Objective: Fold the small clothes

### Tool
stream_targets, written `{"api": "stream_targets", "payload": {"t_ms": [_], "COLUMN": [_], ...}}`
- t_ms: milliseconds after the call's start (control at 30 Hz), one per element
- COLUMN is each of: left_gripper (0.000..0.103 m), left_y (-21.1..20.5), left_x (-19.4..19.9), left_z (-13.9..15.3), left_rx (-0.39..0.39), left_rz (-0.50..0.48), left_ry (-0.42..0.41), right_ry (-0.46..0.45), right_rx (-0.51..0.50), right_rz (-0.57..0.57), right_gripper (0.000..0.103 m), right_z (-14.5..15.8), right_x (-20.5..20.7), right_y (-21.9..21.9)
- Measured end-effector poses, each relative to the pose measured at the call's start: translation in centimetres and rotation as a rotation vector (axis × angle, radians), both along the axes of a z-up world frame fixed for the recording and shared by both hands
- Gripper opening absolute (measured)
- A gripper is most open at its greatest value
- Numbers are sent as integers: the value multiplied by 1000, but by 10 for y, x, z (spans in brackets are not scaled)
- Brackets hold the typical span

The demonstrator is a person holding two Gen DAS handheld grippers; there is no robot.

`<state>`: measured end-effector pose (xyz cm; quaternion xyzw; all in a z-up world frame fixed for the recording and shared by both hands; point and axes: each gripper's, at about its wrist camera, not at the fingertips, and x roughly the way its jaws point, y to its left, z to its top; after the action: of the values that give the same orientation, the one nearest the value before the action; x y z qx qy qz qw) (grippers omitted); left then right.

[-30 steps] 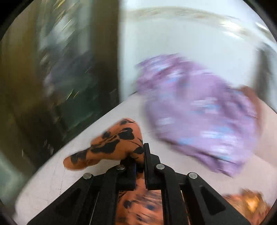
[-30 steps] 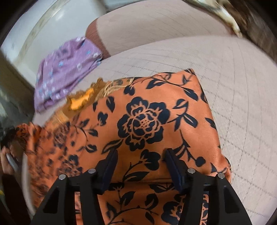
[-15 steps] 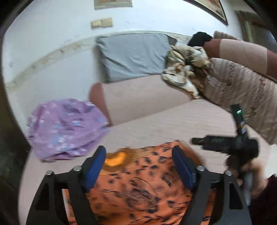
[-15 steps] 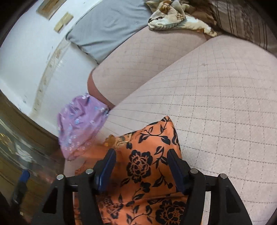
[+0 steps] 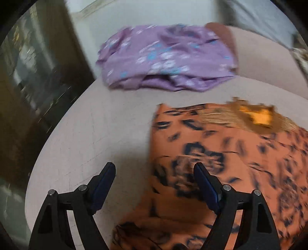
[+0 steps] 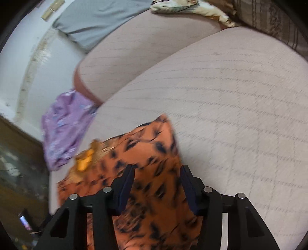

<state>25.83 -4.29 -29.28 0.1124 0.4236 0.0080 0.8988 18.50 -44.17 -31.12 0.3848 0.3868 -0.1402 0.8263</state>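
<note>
Left wrist | left gripper (image 5: 154, 174) jaws released | right gripper (image 6: 156, 177) jaws released | satiny orange floral garment (image 5: 221, 153) flat on quilted cushion (image 6: 240, 115)

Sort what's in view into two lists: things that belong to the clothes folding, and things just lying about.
Part of the job:
- orange floral garment, lying on the cushion
- purple floral garment, crumpled farther back
- left gripper, fingers apart
- right gripper, fingers apart

Lying about:
- grey pillow
- cream patterned cloth
- sofa cushion (work surface only)
</note>
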Motion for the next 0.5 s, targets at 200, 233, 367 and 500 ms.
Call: {"api": "stream_targets", "payload": {"t_ms": [200, 233, 367, 500], "left_gripper": [71, 69, 70, 71], "left_y": [1, 5, 12, 5], "left_x": [15, 14, 22, 17], "left_z": [-19, -18, -23, -20], "left_rx": [107, 110, 103, 168], "left_rz": [44, 57, 84, 69], "left_ry": [25, 21, 47, 13], "right_ry": [151, 129, -4, 176], "right_rx": [-183, -245, -411, -283], "right_rz": [72, 69, 41, 99], "right_gripper": [10, 9, 7, 8], "right_z": [-16, -4, 26, -27], "right_x": [33, 33, 29, 48], "right_y": [27, 32, 43, 33]}}
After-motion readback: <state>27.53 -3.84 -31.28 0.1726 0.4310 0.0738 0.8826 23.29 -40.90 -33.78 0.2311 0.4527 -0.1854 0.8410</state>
